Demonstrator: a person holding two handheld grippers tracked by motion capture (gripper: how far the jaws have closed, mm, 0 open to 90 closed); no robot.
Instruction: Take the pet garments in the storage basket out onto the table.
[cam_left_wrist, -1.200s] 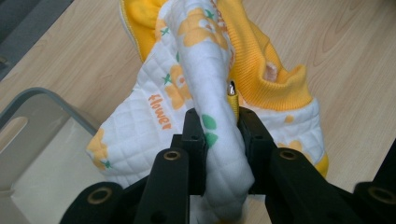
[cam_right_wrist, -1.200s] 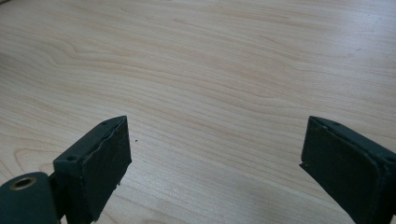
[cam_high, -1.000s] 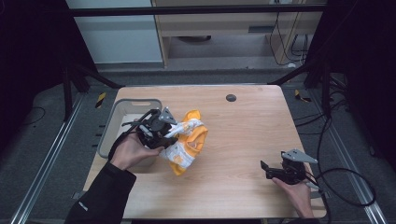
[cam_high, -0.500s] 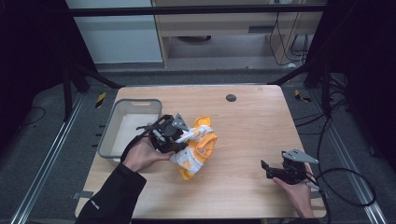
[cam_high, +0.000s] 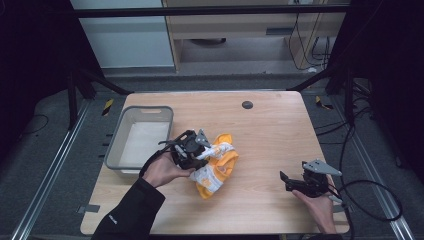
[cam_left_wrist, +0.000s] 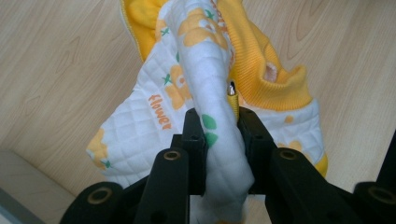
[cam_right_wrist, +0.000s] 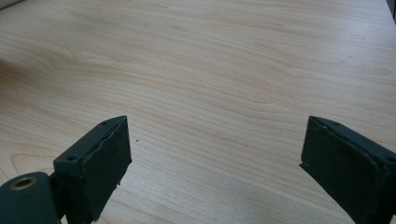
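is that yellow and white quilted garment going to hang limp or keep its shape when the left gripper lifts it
Probably limp: the garment folds and bunches where the left gripper pinches it. It looks light, a thin quilted cloth with a ribbed yellow hem. The pinched fold is thick between the jaws, so it seems unlikely to slip, though loose parts would likely drag on the table.

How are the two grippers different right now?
The left gripper is shut on the yellow and white baby jacket; the right gripper is open and holds nothing. The left is beside the grey tub; the right is over bare table. Both have black jaws.
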